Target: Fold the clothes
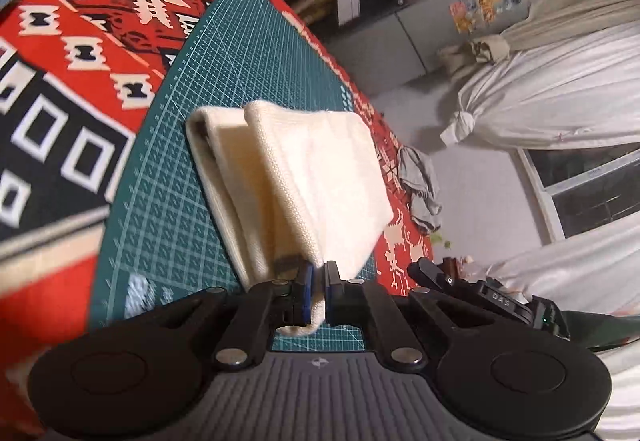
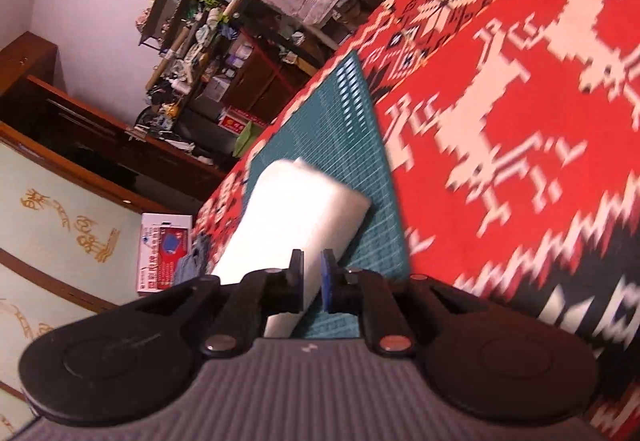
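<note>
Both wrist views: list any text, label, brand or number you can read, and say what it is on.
"DAS": white letters on the black device at the right of the left wrist view, likely the other gripper; it reads partly, so treat it as uncertain.
Cutting mat: grid markings and a pale patch near its corner, too small to read.
Red and white box on the floor: printed characters, too blurred.
Stickers on the grey cabinet: unreadable.

My feeds show warm, dim indoor light. The right wrist view is smeared with motion blur, worst on the red patterned cloth (image 2: 520, 161), and the white garment (image 2: 296, 209) blows out to glare. The left view is sharper. Fisheye bends both pictures' edges.
</note>
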Demonstrator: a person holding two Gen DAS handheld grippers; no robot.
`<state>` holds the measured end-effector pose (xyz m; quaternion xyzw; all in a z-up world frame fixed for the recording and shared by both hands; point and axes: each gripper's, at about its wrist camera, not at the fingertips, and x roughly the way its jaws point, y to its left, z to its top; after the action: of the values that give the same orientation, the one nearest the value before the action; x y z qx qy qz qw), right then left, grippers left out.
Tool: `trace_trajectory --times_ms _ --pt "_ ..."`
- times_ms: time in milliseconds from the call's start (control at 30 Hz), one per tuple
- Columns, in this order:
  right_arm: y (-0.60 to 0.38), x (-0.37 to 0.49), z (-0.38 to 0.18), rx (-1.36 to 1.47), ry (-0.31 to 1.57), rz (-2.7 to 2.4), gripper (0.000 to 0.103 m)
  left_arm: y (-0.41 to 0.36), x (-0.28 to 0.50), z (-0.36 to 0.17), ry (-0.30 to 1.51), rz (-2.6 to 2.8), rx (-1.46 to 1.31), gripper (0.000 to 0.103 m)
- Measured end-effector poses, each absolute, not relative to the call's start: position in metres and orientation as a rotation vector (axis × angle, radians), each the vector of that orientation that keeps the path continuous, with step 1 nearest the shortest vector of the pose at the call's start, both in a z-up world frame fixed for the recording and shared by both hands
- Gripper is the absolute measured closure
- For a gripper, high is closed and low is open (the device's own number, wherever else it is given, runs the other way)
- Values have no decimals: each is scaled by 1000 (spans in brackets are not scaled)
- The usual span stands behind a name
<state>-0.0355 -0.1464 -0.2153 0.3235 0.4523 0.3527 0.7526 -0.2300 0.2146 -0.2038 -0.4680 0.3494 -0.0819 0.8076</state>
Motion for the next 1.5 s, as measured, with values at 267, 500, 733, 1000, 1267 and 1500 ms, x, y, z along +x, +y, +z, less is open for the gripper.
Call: trace_trajectory --times_ms 267,500,733,1000,1267,1500 --pt "-121 -73 -214 717 1013 850 92 217 -242 -206 698 -111 -1042 98" --pt "-105 -91 -215 689 1038 867 92 239 -225 -179 648 -109 -930 96" --pt "-100 -87 -205 632 1012 854 91 253 -207 -185 686 -47 -833 86" --pt "-110 -72 -190 588 963 814 90 265 -219 -194 659 -24 -902 76" --pt "-94 -21 -164 333 876 858 87 275 -223 -204 630 -38 -1003 77" --pt "-36 45 -151 -20 849 1028 82 270 -213 -203 625 -44 -981 87"
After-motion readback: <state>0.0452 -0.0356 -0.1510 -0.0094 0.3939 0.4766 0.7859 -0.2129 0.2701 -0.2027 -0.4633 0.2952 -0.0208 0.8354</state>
